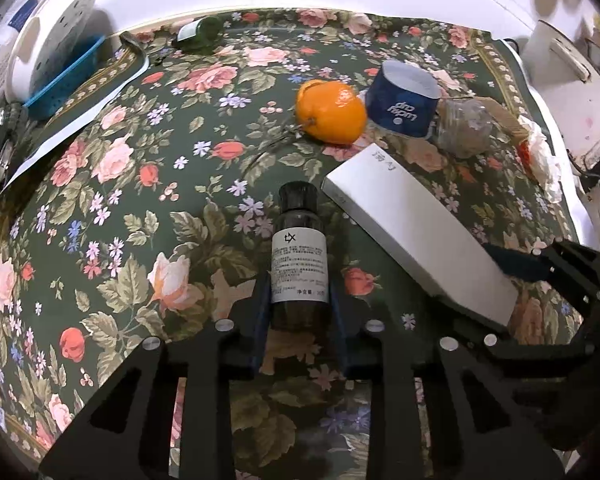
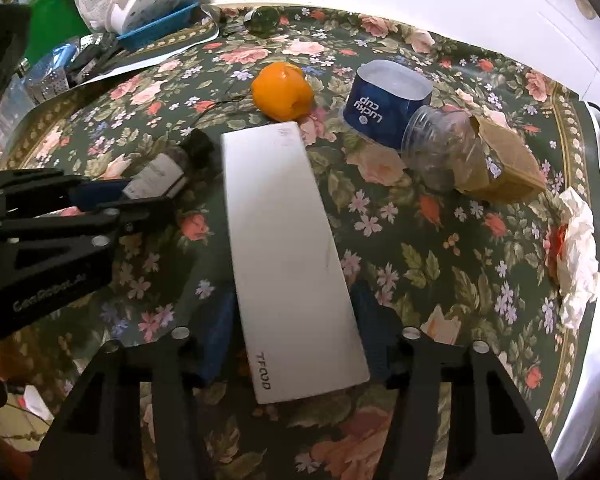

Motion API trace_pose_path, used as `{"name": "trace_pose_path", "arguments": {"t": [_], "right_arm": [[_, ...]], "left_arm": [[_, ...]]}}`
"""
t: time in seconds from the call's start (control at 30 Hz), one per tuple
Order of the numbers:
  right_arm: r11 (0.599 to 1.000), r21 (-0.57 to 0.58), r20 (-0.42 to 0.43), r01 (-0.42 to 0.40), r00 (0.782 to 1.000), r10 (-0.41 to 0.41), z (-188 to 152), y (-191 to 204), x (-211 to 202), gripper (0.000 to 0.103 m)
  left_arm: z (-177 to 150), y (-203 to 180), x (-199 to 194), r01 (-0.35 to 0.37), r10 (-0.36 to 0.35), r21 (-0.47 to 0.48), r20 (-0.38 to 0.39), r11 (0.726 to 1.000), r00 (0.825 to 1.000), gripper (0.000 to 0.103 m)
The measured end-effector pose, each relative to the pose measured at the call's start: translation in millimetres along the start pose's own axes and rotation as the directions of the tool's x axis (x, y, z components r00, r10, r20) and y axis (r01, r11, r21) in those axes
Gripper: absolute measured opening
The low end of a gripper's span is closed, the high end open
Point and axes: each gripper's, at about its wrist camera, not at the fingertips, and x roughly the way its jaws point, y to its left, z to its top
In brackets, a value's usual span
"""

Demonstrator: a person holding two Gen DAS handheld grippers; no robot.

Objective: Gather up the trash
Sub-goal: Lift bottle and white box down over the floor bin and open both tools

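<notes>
On the floral-clothed desk (image 1: 148, 184), the left hand-held gripper (image 1: 300, 320) is clamped on a small dark bottle (image 1: 299, 256) with a white label, low in the middle of the left wrist view, its contents too dark to make out. The right hand-held gripper (image 2: 296, 332) straddles a long white box (image 2: 288, 248) at lower centre, pads seemingly pressed to its sides. Toward the upper right lie a blue paper cup (image 2: 384, 104) on its side, a clear plastic jar (image 2: 436, 148), apparently empty, a brown paper bag (image 2: 504, 168), and crumpled tissue (image 2: 576, 256); an orange (image 2: 282, 90) sits above the box.
</notes>
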Motion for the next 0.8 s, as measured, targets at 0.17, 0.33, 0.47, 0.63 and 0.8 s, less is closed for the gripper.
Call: {"name": "trace_pose_path", "arguments": {"t": [0.17,0.33,0.47,0.63,0.8], "right_arm": [[0.998,0.051,0.003,-0.028,1.0,0.028,-10.9,-3.1,-10.9,0.05],[0.989,0.134,0.035,-0.063,0.998,0.059,-19.6,-12.7,-37.1,0.048],[0.98,0.186,0.096,-0.077,0.994,0.06,-28.5,-25.3,-64.9,0.048],[0.972,0.218,0.153,-0.089,0.987,0.056,-43.4,-40.5,-97.7,0.048],[0.97,0.228,0.205,-0.079,0.978,0.032,-54.5,-50.2,-132.2,0.048]], "left_arm": [[0.9,-10.8,-10.2,-0.012,0.012,0.03,0.013,0.999,1.0,0.027],[0.0,-30.2,-36.5,-0.028,0.025,0.048,0.061,0.998,0.998,0.027],[-6.1,-48.5,-60.5,-0.036,0.03,0.047,0.112,0.998,0.993,0.027],[-17.1,-67.7,-88.9,-0.035,0.032,0.017,0.159,0.999,0.987,0.027],[-29.7,-74.6,-119.1,-0.035,0.034,0.001,0.196,0.999,0.98,0.027]]}}
